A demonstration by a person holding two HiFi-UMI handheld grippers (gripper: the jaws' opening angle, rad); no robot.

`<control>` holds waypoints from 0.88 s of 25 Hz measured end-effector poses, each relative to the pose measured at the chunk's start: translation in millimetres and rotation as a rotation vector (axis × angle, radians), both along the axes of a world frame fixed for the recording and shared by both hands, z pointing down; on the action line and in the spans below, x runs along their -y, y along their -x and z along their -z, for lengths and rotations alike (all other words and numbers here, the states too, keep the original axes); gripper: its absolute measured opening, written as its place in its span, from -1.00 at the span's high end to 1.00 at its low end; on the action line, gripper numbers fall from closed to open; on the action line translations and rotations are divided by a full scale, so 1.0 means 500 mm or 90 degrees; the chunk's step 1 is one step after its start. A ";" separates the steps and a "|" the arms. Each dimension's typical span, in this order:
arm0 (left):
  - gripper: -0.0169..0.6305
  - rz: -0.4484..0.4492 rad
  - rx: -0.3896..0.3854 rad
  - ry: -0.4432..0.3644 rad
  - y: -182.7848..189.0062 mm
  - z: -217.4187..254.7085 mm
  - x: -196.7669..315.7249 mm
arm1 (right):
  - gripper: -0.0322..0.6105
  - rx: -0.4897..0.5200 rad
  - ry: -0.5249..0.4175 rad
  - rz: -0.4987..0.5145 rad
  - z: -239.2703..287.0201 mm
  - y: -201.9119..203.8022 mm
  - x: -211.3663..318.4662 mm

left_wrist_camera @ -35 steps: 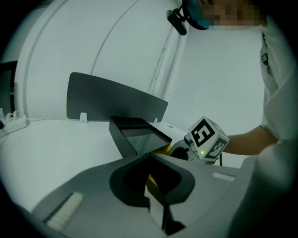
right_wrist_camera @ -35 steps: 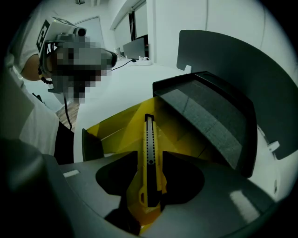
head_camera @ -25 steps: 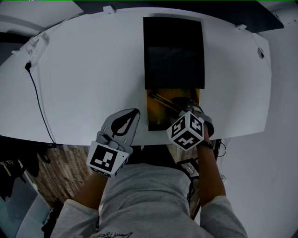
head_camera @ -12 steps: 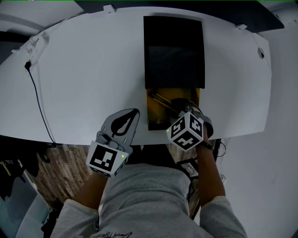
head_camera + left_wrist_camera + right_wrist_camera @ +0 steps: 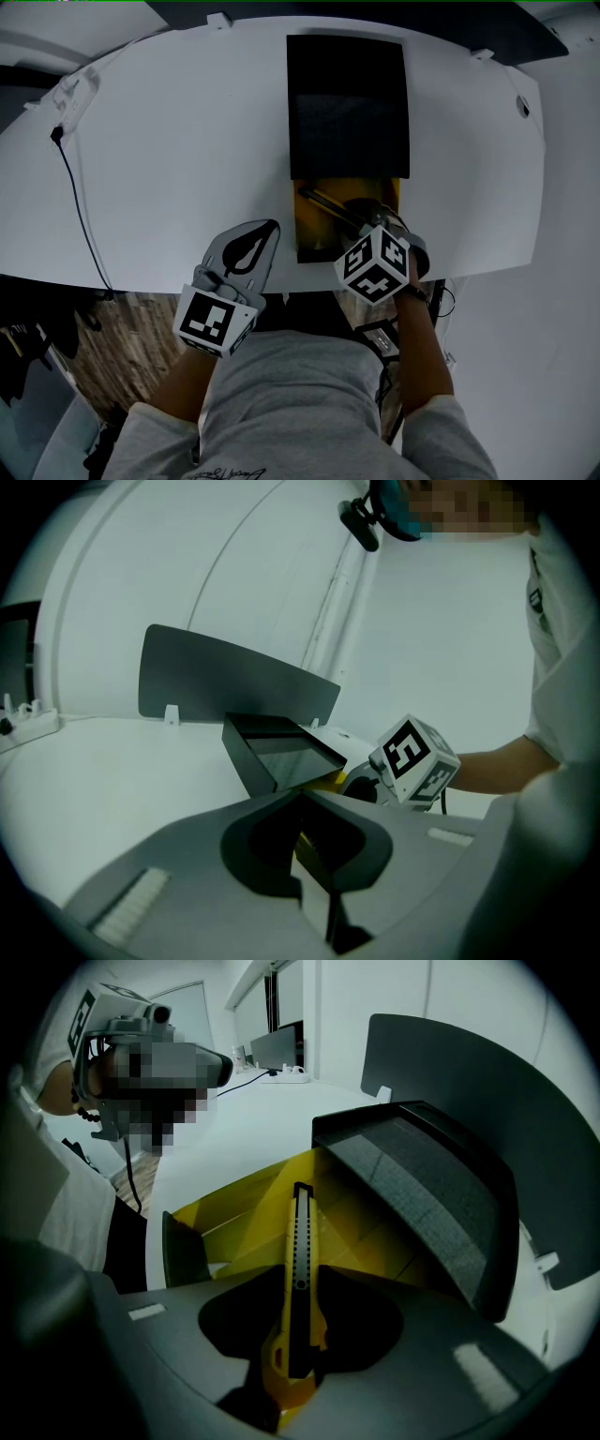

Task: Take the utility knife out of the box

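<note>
Right claw (image 5: 298,1358) clamps the yellow utility knife (image 5: 300,1241) inside the open box (image 5: 234,1213) at the table's (image 5: 169,141) near edge; left claw (image 5: 267,230) sits shut and empty beside it. Nothing steadies the box, so a lift could drag it along or catch the knife's tip under the black lid (image 5: 347,103).

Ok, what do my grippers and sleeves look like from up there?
The left gripper and right gripper are grey moulded shells, each with a dark teardrop cut-out behind the jaws. The left cube and right cube are white with black square markers. The sleeves are short, light grey; a dark strap circles the right wrist.
</note>
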State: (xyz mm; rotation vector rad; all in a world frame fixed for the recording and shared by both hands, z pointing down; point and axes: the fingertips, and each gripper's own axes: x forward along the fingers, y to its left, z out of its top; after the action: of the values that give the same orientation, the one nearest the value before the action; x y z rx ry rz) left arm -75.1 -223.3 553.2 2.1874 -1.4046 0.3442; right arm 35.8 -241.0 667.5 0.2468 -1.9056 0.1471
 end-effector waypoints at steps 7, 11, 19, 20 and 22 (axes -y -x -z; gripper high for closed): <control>0.95 -0.003 0.000 -0.007 -0.002 0.014 0.002 | 0.49 0.006 -0.003 -0.002 0.015 0.001 0.002; 0.95 -0.006 0.004 -0.015 -0.002 0.025 0.003 | 0.49 0.011 -0.009 -0.007 0.028 0.000 0.004; 0.95 -0.021 0.015 -0.027 -0.007 0.050 0.004 | 0.49 0.022 -0.021 -0.024 0.062 -0.010 0.005; 0.95 -0.021 0.017 -0.030 -0.006 0.054 0.004 | 0.49 0.026 -0.022 -0.028 0.067 -0.010 0.005; 0.95 -0.023 0.018 -0.035 -0.007 0.064 0.004 | 0.49 0.034 -0.026 -0.037 0.080 -0.013 0.006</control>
State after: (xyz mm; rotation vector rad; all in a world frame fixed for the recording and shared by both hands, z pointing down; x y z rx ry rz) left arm -71.7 -225.2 521.2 2.2639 -1.4065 0.3552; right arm 42.4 -243.8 627.5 0.3289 -1.9574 0.1542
